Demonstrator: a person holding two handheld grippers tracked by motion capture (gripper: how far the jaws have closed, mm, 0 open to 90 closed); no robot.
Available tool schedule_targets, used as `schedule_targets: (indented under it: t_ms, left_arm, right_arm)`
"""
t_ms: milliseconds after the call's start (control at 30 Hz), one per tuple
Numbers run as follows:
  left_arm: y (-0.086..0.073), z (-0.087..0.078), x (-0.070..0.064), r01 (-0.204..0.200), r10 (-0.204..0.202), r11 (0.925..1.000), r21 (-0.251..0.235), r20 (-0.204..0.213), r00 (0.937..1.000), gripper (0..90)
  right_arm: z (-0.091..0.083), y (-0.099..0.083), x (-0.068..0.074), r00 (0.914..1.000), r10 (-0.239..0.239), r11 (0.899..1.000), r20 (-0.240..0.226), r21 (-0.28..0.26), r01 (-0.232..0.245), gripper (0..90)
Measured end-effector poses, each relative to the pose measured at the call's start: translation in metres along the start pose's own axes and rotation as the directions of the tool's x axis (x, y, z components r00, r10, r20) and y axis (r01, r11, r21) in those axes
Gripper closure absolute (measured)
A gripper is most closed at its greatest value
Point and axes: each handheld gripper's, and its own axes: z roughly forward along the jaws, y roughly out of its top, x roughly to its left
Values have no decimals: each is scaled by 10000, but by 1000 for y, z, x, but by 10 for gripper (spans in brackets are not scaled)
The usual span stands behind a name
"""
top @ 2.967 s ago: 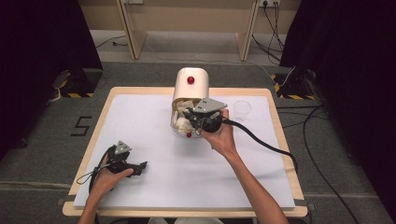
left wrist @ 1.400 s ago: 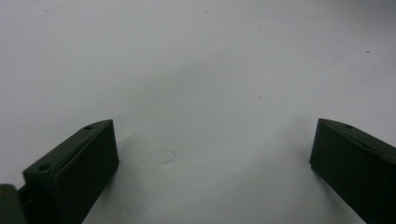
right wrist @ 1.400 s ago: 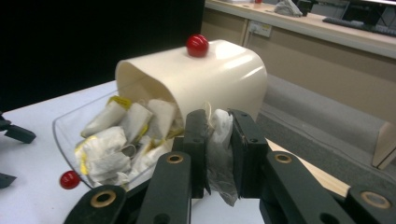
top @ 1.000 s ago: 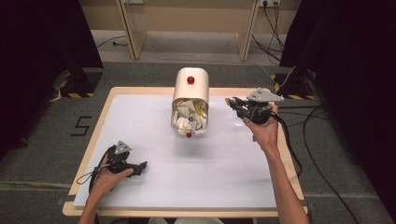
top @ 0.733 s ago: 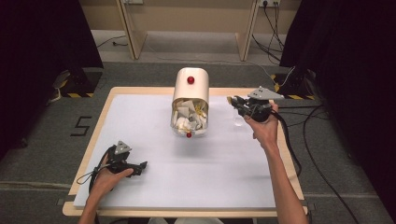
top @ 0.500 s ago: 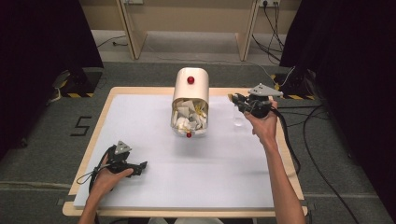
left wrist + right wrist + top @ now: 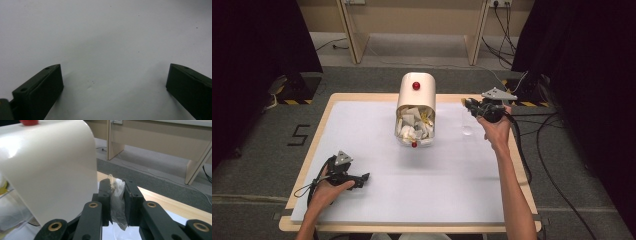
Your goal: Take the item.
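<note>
Nearest me, my left tongs (image 7: pixel 362 177) rest low on the white tabletop (image 7: pixel 377 210), jaws spread wide with nothing but bare surface between them in the left gripper view. Moving out, the cream dispenser box (image 7: pixel 416 97) stands mid-table, its clear front bin (image 7: pixel 414 131) stuffed with tea bags. Farther right, my right tongs (image 7: pixel 117 195) are clamped tight on one white tea bag (image 7: pixel 117 203), held up just beside the box's curved wall. Below them sits a clear glass (image 7: pixel 467 122), which I judge is the target. The risk as I see it: the bag is thin and pinched only by its upper part, so a quick swing could tear it or let it slip; letting go off-centre could drape it over the rim, and coming down too low could knock the light glass over.
</note>
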Motion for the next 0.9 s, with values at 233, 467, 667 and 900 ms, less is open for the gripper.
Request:
schedule_targets:
  t_ms: [233,467,667,900]
  left_arm:
    - [0,0,0,-1,1,10000,0,0,10000,0]
    - [0,0,0,2,-2,10000,-2,1,10000,0]
    - [0,0,0,1,-1,10000,-2,-1,10000,0]
    - [0,0,0,-1,1,10000,1,0,10000,0]
  right_arm:
    - [1,-7,-12,9992,330,9994,217,54,-331,780]
    - [6,-14,-18,9982,481,9985,364,240,-490,780]
    - [11,-19,-21,9977,473,9979,493,424,-494,779]
    - [20,-28,-23,9973,485,9959,544,740,-524,777]
